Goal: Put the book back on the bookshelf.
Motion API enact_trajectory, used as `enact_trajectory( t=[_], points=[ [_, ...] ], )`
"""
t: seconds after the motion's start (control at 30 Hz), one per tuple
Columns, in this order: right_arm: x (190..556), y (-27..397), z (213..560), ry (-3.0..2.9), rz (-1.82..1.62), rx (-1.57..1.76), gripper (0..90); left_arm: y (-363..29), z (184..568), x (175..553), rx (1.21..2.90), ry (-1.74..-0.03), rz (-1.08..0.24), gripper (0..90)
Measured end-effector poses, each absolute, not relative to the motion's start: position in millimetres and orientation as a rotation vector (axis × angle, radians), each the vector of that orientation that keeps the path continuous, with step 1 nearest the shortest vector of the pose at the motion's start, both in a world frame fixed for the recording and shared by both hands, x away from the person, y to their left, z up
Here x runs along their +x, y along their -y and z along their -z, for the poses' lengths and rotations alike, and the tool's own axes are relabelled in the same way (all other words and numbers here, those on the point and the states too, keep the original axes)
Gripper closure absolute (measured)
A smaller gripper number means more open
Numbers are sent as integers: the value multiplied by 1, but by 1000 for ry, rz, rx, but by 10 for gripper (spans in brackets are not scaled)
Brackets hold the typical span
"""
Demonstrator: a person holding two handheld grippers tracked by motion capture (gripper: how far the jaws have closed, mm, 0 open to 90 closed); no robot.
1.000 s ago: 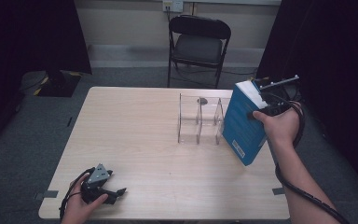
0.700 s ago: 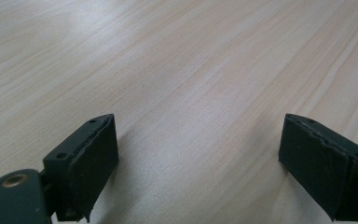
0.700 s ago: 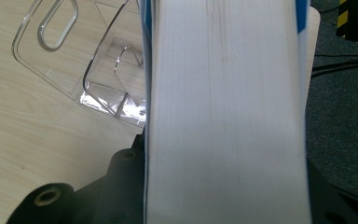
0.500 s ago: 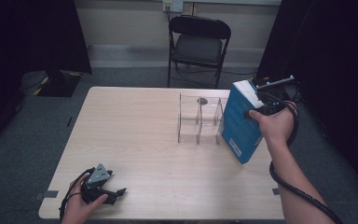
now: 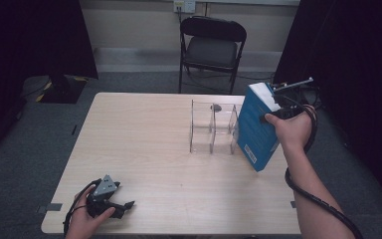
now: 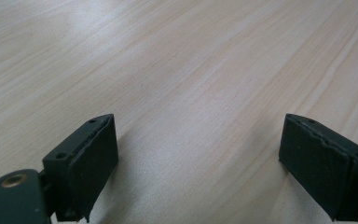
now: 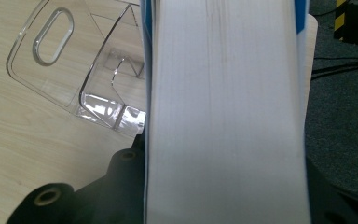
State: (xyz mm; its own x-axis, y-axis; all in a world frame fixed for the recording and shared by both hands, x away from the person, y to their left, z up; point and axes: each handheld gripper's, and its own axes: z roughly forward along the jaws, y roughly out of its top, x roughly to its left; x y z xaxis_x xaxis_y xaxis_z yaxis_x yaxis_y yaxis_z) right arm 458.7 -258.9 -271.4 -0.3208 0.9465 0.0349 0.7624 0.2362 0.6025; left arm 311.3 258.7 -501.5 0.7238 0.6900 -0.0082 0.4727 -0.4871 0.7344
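Note:
A thick blue book (image 5: 255,130) hangs tilted over the table's right side, with my right gripper (image 5: 273,116) shut on it near its top. In the right gripper view the book's white page edge (image 7: 223,112) stands between the jaws. A clear plastic divider rack (image 5: 211,127) stands just left of the book, and its walls (image 7: 74,60) lie below and beside the book. My left gripper (image 5: 124,206) rests near the table's front left corner. It is open, with only bare wood between its jaws (image 6: 198,158).
The light wooden table (image 5: 144,144) has free room across its middle and left. A black folding chair (image 5: 211,47) stands behind the far edge. Dark curtains hang on both sides. The right gripper's cable (image 5: 313,194) trails along the forearm.
The right gripper has carried the blue book slightly left, closer to the rack. The left gripper has not moved.

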Motion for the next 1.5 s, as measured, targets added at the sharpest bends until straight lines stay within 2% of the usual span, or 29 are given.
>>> enact_trajectory(
  t=[0.73,1.5],
  points=[
    [475,253,265,-2151,-745,1590,618,-259,502,311,2177,-876,-373,113],
    [489,248,276,-2114,-736,1622,619,-259,502,311,2176,-877,-372,113]
  ],
)
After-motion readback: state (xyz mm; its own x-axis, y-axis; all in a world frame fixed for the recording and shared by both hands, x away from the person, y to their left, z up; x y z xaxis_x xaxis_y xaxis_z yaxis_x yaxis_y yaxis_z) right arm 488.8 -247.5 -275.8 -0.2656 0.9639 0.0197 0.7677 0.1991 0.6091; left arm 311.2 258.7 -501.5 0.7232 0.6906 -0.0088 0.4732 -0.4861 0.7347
